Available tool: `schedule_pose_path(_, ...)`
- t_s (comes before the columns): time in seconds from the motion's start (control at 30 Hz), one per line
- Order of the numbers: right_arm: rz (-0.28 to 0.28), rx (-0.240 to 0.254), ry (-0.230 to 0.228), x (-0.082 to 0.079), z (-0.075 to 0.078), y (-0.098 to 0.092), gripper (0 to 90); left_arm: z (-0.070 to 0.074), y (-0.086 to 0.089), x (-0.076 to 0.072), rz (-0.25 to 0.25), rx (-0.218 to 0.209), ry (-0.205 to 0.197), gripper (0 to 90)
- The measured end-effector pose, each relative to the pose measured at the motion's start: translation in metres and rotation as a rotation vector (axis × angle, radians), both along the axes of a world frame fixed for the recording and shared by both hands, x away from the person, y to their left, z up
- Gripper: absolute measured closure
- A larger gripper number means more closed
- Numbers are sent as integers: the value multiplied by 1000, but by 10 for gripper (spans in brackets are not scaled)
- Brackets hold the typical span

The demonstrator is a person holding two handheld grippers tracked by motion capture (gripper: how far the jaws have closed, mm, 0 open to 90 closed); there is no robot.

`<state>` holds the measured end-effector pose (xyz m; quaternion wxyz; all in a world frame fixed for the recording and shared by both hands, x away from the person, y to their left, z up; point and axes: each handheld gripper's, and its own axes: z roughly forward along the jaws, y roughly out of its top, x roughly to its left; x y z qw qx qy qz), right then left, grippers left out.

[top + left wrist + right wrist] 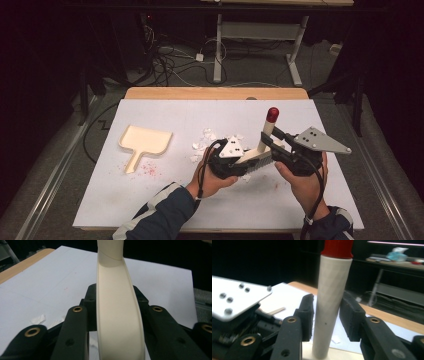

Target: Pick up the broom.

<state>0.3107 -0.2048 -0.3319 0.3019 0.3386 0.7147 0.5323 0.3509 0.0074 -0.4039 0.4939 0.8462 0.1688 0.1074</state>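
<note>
Cream plastic makes up the one dustpan [145,142], a shallow scoop with a short flat handle, lying flat near the left edge of the white sheet [150,200] that covers the table. Fine red specks [148,170] are scattered beside its handle. Farther right, toward the middle of the sheet, lies a loose cluster of white paper scraps [206,141], torn and crumpled, too many to count surely.

Just right of the scraps, two grippers meet over one brush [260,150]. It has a cream body, a row of dark bristles along its underside, and a round, off-white, faintly textured handle tilted up and away, tipped with a glossy red cap [272,114].

The left gripper [227,165], black with a grey three-cornered plate on top, is held by the person's left hand [212,182]. In the left gripper view its jaws stand on either side of the brush's smooth curved cream back [117,322] and press against it, clamped on the brush head.

The right gripper [272,142], in the right hand [302,182], also carries a grey plate studded with small screws. In the right gripper view its ribbed black pads [350,315] flank the handle [329,312]; the left pad touches it, the right shows a thin gap, so the jaws are not quite closed on it.
</note>
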Motion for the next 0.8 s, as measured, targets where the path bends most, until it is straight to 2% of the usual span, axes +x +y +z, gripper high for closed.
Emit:
schedule_pose_path(0.13,94,-61,13,-2,-3,5,610,-3,20,-2,-15,26,18,658)
schedule_pose_path(0.33,251,-127,34,-6,-8,14,483,-2,50,-13,-38,33,41,658)
schedule_pose_path(0.47,339,-229,76,-4,-16,21,418,0,65,-26,-89,45,32,658)
schedule_pose_path(0.6,458,-332,116,-4,-28,31,394,0,76,-39,-166,65,25,658)
schedule_pose_path(0.77,600,-420,174,-5,-46,43,387,-4,88,-49,-239,70,30,658)
schedule_pose_path(0.8,627,-425,183,-5,-49,45,400,-5,90,-51,-244,78,30,658)
